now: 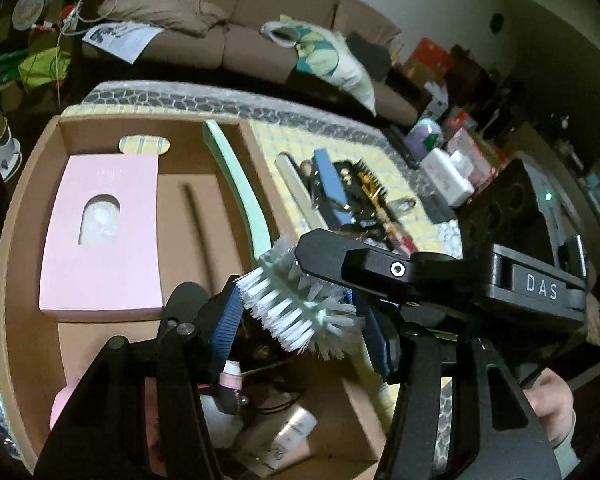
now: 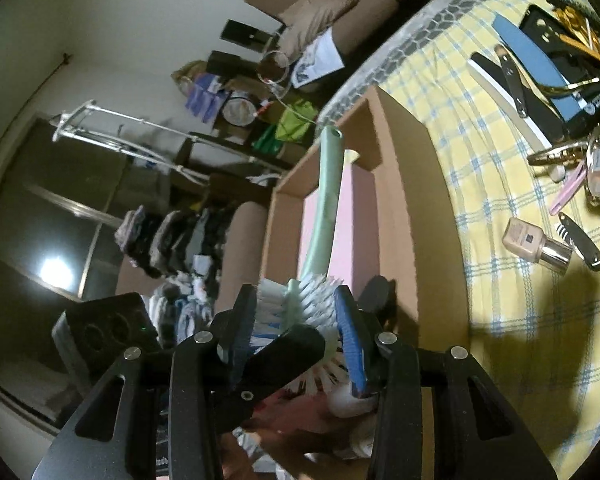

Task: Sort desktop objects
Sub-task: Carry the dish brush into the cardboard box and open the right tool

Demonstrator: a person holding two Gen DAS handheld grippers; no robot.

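A mint-green brush (image 1: 296, 300) with white bristles hangs over an open cardboard box (image 1: 20, 264). Its long handle (image 1: 240, 184) reaches away across the box. My left gripper (image 1: 300, 320) is shut on the bristle head, a blue pad pressing each side. A black finger of the right gripper (image 1: 340, 264) crosses over the head from the right. In the right wrist view my right gripper (image 2: 296, 320) is also shut on the brush head (image 2: 300, 300), and the left gripper's black finger (image 2: 284, 356) lies across below it. The handle (image 2: 328, 184) points up and away.
A pink box (image 1: 100, 232) lies in the cardboard box's far section, and small bottles (image 1: 288, 432) in the near one. On the yellow checked cloth (image 2: 500, 320) lie a foundation bottle (image 2: 536, 244), a pocket knife (image 2: 580, 240), a blue file (image 2: 532, 64) and a black case (image 2: 548, 32). A hand (image 1: 552, 408) shows at the right.
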